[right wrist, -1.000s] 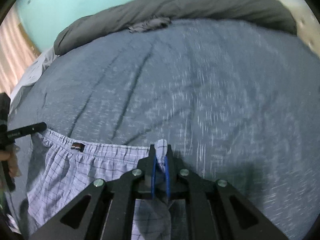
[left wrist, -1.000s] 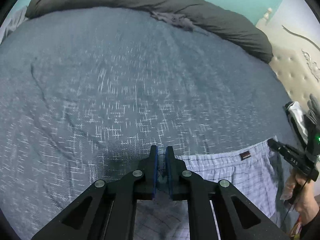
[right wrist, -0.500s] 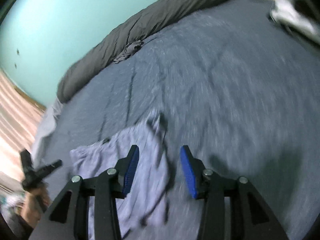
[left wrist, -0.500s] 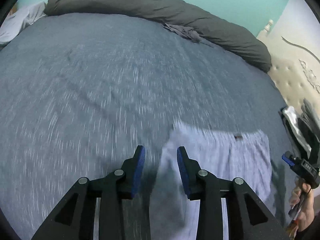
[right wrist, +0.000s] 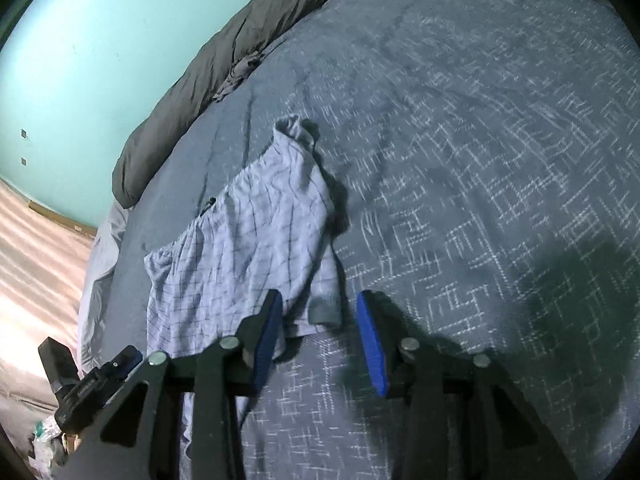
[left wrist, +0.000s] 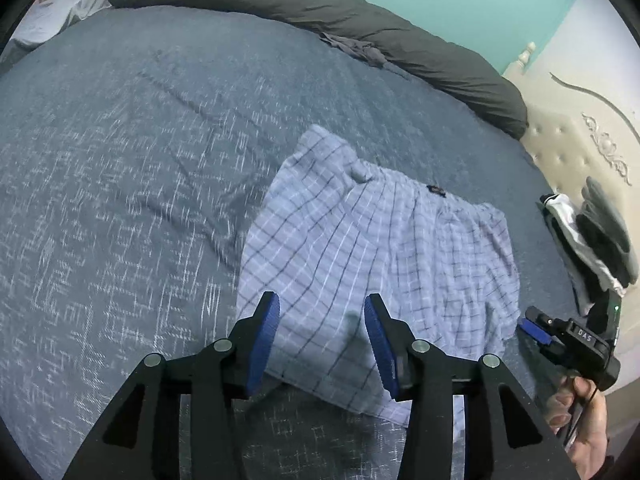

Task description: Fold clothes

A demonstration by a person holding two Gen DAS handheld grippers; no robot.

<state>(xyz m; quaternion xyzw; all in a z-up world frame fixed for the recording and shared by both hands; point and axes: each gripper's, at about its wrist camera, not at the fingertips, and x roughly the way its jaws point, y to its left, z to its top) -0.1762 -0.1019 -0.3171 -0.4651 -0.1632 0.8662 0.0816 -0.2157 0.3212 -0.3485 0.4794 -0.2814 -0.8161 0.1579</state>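
Both claws let go and backed off; checked boxer shorts [left wrist: 372, 264] now lie flat on the bed [left wrist: 120, 160], waistband along the far edge. Left claw [left wrist: 320, 344] has just been opening, right claw [right wrist: 320, 344] closing a bit, both gaping, empty, hovering at the near hem.

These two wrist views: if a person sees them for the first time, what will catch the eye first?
First, the pale checked shorts lying loosely on the blue-grey bedspread, partly folded over. Next, the open left gripper and open right gripper just above their near edge; neither holds cloth, though the left jaws have just been opening and the right closing. A long dark grey rolled duvet lies along the far side, before the turquoise wall.
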